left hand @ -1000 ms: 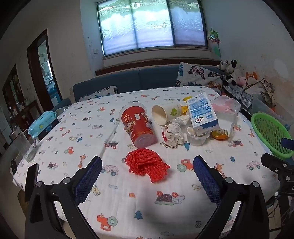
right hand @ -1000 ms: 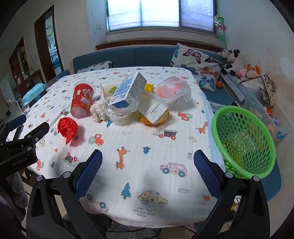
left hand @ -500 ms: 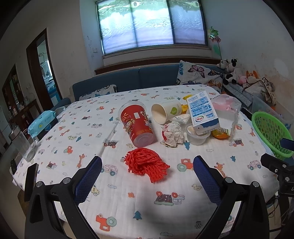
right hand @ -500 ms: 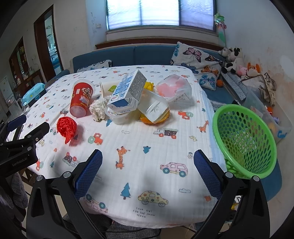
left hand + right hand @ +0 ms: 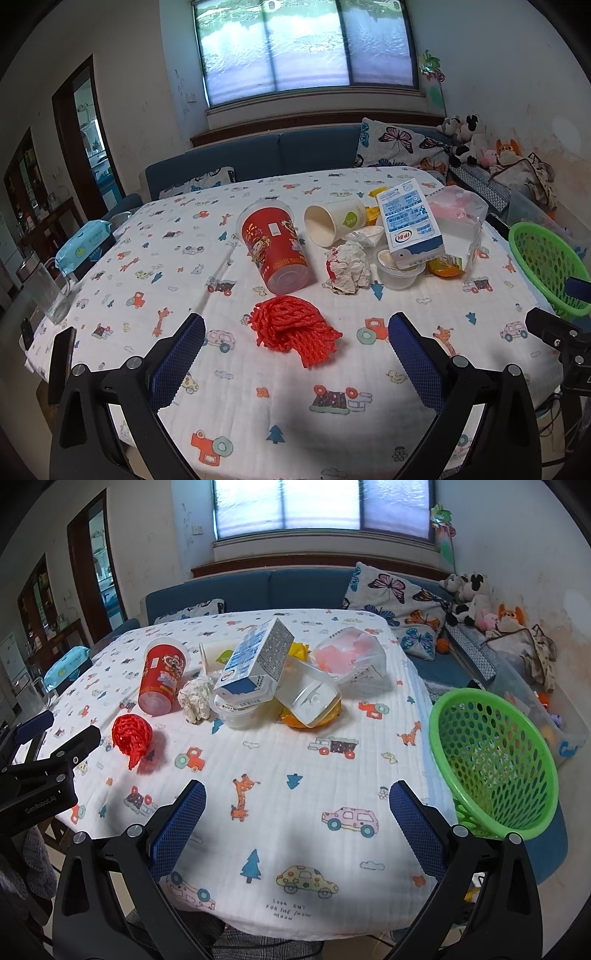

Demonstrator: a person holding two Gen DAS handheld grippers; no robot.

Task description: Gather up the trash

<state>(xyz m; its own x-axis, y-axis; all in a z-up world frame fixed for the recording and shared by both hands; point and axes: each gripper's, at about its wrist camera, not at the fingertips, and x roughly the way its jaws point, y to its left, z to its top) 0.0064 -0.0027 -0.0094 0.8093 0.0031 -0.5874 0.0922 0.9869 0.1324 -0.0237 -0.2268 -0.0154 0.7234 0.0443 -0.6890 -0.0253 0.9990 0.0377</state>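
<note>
Two wide-open, empty grippers above a cluttered table of trash.

Left wrist view: the left gripper is spread wide, holding nothing; a red foam fruit net lies between and just beyond its fingertips, ahead of a tipped red cup, crumpled paper and a milk carton.
Right wrist view: the right gripper gapes equally wide and empty over bare tablecloth; the net sits far left, a green mesh basket at the table's right edge.

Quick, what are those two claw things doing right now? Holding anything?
Left gripper: open, holding nothing, above the red foam net.
Right gripper: open, holding nothing, above the tablecloth.
</note>
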